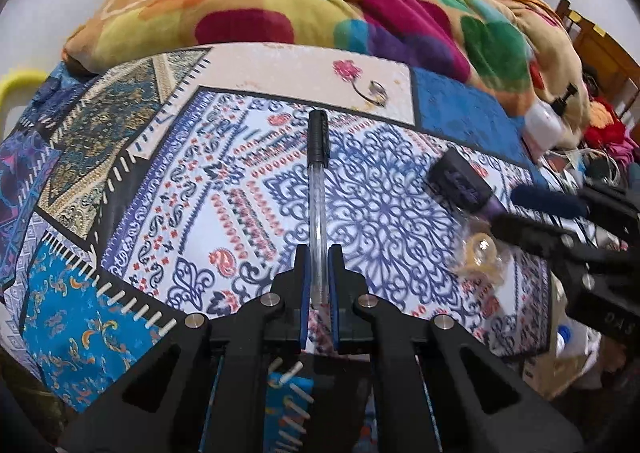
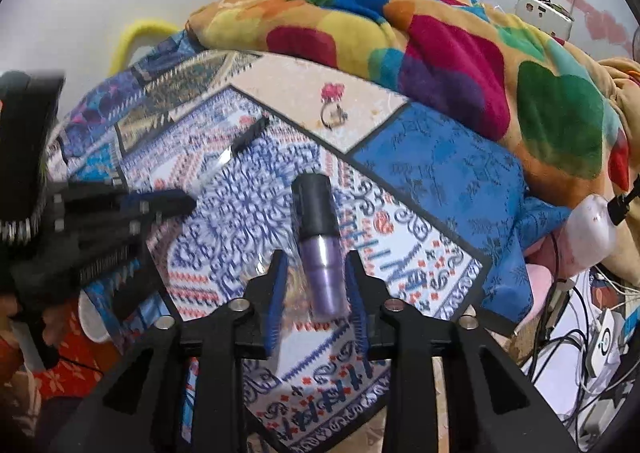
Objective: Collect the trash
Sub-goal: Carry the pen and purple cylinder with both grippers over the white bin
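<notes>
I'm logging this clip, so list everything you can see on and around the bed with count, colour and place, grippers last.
clear ballpoint pen with black cap: one, between the left gripper's pads on the bed.
purple bottle with black cap: one, between the right gripper's pads.
crinkled clear plastic wrapper: one, yellowish, beside the bottle.
ring with pink flower: one, on the cream patch.
patchwork bedsheet: one, blue and white.
multicoloured fleece blanket: one, heaped behind.
white pump bottle: one, right edge.
tangled cables: several, floor at right.
left gripper: black, shut on pen.
right gripper: black, jaws apart.
</notes>
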